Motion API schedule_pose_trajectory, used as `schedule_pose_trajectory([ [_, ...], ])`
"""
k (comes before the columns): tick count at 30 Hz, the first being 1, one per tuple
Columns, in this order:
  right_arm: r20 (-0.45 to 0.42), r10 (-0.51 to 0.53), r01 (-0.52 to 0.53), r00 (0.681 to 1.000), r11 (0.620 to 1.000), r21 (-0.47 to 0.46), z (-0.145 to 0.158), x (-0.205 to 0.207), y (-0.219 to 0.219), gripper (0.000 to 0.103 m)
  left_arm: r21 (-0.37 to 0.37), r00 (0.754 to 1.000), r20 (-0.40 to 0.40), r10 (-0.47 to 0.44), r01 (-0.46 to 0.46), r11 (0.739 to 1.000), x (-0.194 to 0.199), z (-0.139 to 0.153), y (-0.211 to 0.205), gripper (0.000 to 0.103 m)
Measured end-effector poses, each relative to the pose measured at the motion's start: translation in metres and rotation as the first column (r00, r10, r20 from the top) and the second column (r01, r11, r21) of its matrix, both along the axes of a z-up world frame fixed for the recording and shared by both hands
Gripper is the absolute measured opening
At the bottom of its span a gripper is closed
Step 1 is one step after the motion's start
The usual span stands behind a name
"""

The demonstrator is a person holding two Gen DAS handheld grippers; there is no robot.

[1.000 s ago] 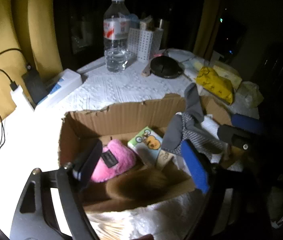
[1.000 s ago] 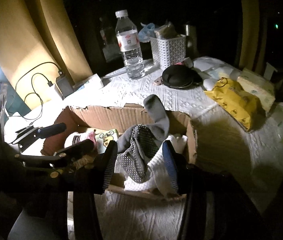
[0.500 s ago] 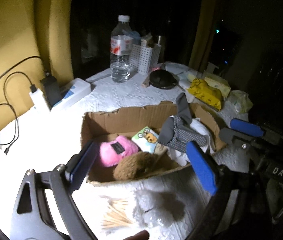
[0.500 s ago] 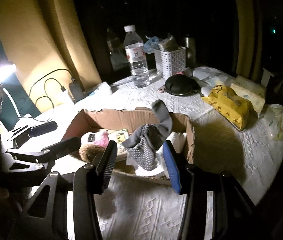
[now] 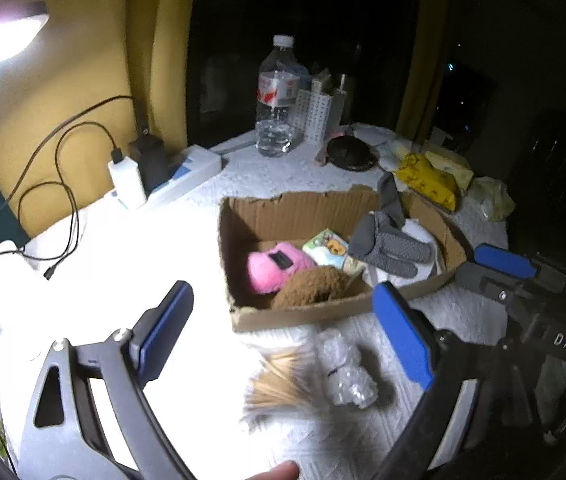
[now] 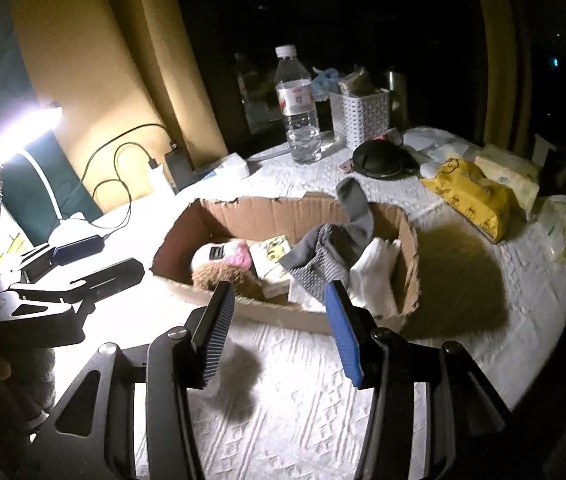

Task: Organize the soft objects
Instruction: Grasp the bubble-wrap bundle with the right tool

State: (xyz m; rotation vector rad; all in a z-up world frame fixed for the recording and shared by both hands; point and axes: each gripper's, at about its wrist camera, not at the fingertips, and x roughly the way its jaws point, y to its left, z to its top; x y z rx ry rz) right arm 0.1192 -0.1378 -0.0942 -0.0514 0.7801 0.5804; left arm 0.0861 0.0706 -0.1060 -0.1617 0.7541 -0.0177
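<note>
2 grippers (image 5: 283, 316) (image 6: 279, 320) agape, empty

Brown plush (image 5: 315, 286) half hidden behind box wall (image 5: 303, 312).

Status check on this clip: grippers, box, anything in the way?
Left gripper open, empty. Right gripper open, empty. Cardboard box holds grey sock, pink plush, brown plush. Nothing blocking the box.

The left hand-held gripper (image 5: 283, 332) hangs with jaws wide apart, empty, above the bench (image 5: 131, 264). Beyond it the cardboard box (image 5: 303, 316) holds a pink plush (image 5: 271, 266), a brown plush (image 5: 315, 286) and grey socks (image 5: 391, 244). The right hand-held gripper (image 5: 499, 260) shows at right.
</note>
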Motion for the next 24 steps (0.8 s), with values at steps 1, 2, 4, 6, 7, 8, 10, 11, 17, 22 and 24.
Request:
schedule_pose_trajectory([
  [1, -0.004, 0.005, -0.005, 1.0, 1.0, -0.002, -0.002, -0.002, 0.002, 0.05, 0.0, 1.0, -0.003, 0.001, -0.001, 1.0, -0.001, -0.001, 0.0, 0.092],
  [2, -0.008, 0.009, -0.009, 1.0, 1.0, -0.004, -0.004, -0.004, 0.003, 0.05, -0.001, 1.0, -0.005, 0.001, -0.001, 1.0, -0.003, -0.003, 0.001, 0.092],
  [4, -0.014, 0.017, -0.018, 1.0, 1.0, -0.007, -0.008, -0.009, 0.007, 0.05, -0.002, 1.0, -0.014, 0.005, -0.005, 1.0, -0.007, -0.008, 0.002, 0.092],
  [6, -0.02, 0.024, -0.024, 1.0, 1.0, -0.007, -0.012, -0.012, 0.011, 0.05, -0.003, 1.0, -0.029, 0.006, -0.006, 1.0, -0.009, -0.014, 0.002, 0.092],
  [7, -0.024, 0.03, -0.03, 0.999, 1.0, -0.006, -0.014, -0.014, 0.013, 0.05, -0.001, 0.999, -0.036, 0.006, -0.006, 1.0, -0.01, -0.016, 0.003, 0.092],
  [8, -0.027, 0.032, -0.032, 0.999, 0.999, -0.006, -0.016, -0.015, 0.014, 0.05, 0.0, 0.999, -0.042, 0.005, -0.005, 1.0, -0.01, -0.019, 0.003, 0.092],
  [10, -0.04, 0.035, -0.035, 0.999, 0.999, -0.003, -0.022, -0.017, 0.017, 0.05, 0.002, 0.998, -0.055, 0.005, -0.005, 1.0, -0.012, -0.025, 0.004, 0.092],
  [11, -0.045, 0.037, -0.037, 0.998, 0.999, -0.004, -0.025, -0.017, 0.019, 0.05, 0.002, 0.998, -0.06, 0.006, -0.006, 1.0, -0.012, -0.028, 0.005, 0.092],
  [17, -0.083, 0.065, -0.066, 0.994, 0.998, -0.012, -0.044, -0.019, 0.035, 0.051, -0.011, 0.995, -0.097, 0.023, -0.024, 1.0, -0.011, -0.047, 0.013, 0.092],
  [22, -0.125, 0.084, -0.087, 0.989, 0.996, -0.014, -0.062, -0.018, 0.047, 0.051, -0.021, 0.993, -0.119, 0.024, -0.027, 0.999, -0.008, -0.057, 0.017, 0.092],
  [24, -0.138, 0.09, -0.093, 0.986, 0.996, -0.015, -0.068, -0.017, 0.051, 0.051, -0.024, 0.991, -0.128, 0.028, -0.031, 0.999, -0.006, -0.061, 0.019, 0.092],
])
